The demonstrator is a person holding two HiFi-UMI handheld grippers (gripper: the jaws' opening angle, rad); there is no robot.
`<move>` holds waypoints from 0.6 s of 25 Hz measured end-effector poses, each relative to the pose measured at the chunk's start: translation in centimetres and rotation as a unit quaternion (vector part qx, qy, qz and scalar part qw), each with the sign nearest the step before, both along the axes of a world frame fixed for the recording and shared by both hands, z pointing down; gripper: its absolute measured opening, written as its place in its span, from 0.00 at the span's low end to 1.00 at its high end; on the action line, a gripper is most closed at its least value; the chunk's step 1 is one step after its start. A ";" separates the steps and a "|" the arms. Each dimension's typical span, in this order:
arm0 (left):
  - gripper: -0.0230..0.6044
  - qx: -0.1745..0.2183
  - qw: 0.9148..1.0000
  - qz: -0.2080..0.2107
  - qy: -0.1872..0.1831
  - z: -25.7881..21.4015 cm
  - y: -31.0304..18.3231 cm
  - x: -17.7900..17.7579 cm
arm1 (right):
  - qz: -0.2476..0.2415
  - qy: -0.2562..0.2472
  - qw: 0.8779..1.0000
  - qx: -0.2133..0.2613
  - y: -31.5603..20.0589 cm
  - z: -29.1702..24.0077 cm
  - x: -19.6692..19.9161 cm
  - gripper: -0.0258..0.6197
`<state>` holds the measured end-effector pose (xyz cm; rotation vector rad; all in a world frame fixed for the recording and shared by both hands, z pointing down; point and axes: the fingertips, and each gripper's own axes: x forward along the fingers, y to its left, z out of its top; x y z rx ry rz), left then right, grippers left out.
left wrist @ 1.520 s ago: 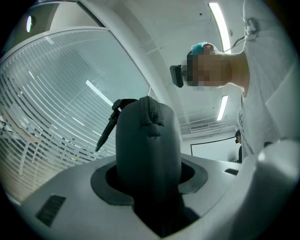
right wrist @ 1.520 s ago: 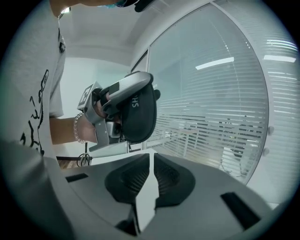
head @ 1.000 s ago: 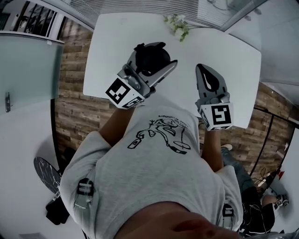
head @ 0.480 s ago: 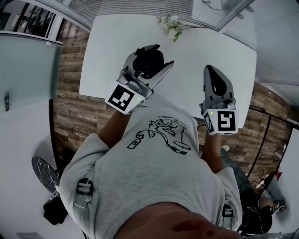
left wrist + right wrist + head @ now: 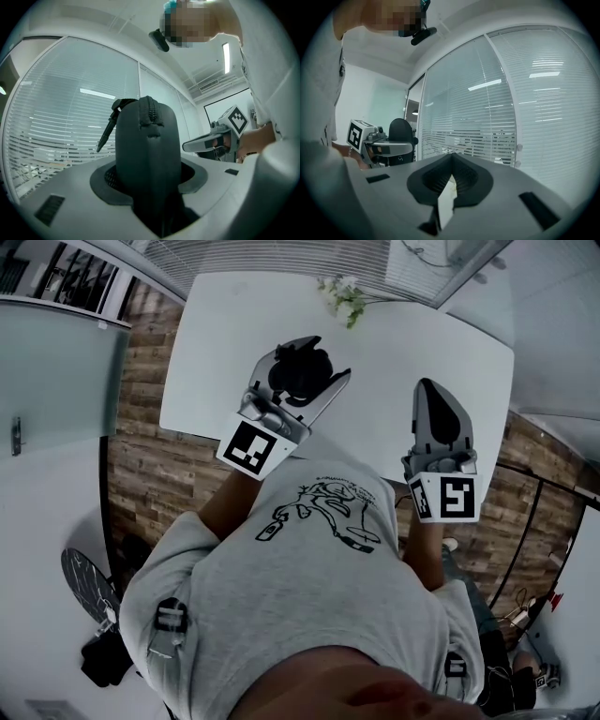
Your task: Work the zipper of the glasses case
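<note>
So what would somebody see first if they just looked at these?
The black fabric glasses case with its zipper stands out, clamped in the left gripper over the white table. Off to its right the right gripper is shut and empty, and small white flowers sit at the table's far edge.

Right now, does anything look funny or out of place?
Nothing is broken or spilled. The only odd bit: the glasses case stands upright, clamped in the left tool, with its zipper pull dangling off one side near the top. The right tool is shut, empty and apart from it.
</note>
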<state>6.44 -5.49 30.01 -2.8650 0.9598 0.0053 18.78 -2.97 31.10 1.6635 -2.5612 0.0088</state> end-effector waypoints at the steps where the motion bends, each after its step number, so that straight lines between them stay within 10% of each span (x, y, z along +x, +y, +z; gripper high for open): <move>1: 0.41 0.000 1.000 -0.001 -0.001 0.0 0.0 0.0 | 0.001 0.000 1.000 0.000 -0.1 0.1 0.0 0.04; 15: 0.41 0.005 1.000 -0.001 0.008 -0.9 0.4 -0.7 | -0.003 0.003 1.000 -0.001 0.1 -0.2 -0.7 0.05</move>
